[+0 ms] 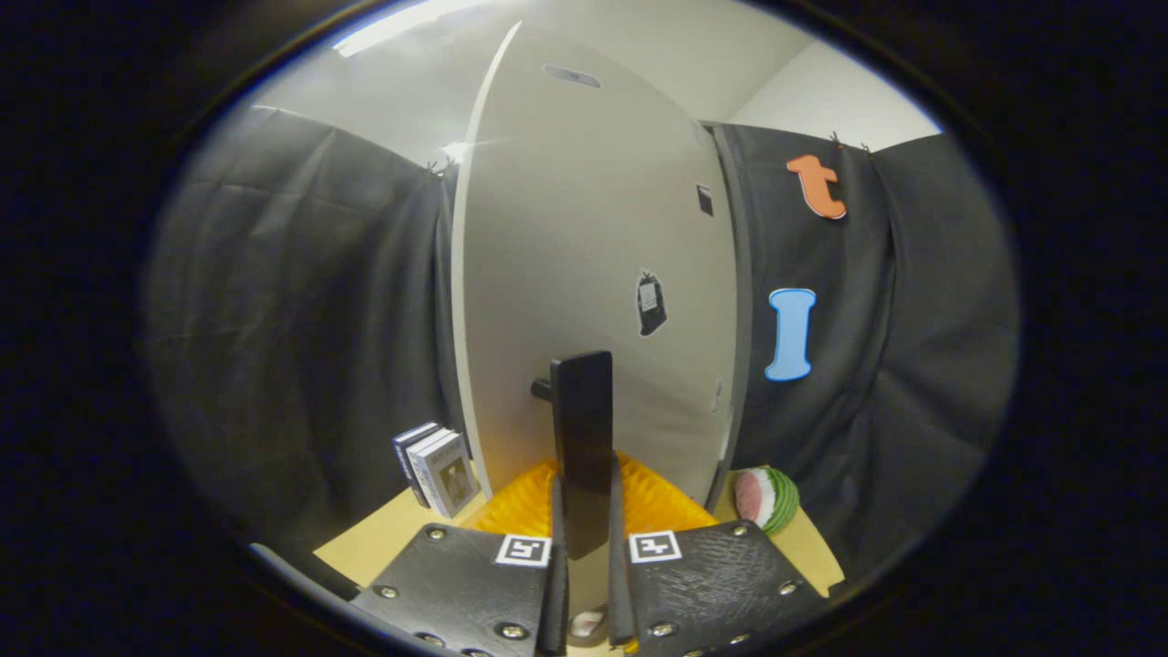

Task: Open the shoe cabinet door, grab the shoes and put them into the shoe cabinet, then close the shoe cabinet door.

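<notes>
The white shoe cabinet door stands tall right in front of me, its left edge turned toward me. Its black bar handle sticks out from the lower part of the door and runs upright. My gripper is shut on the lower part of this handle, with one finger on each side of the bar. The door hides the cabinet's inside.
Two small boxes or books stand on the light wooden table left of the door's foot. A toy watermelon slice lies to the right of it. Black cloth walls close in on both sides.
</notes>
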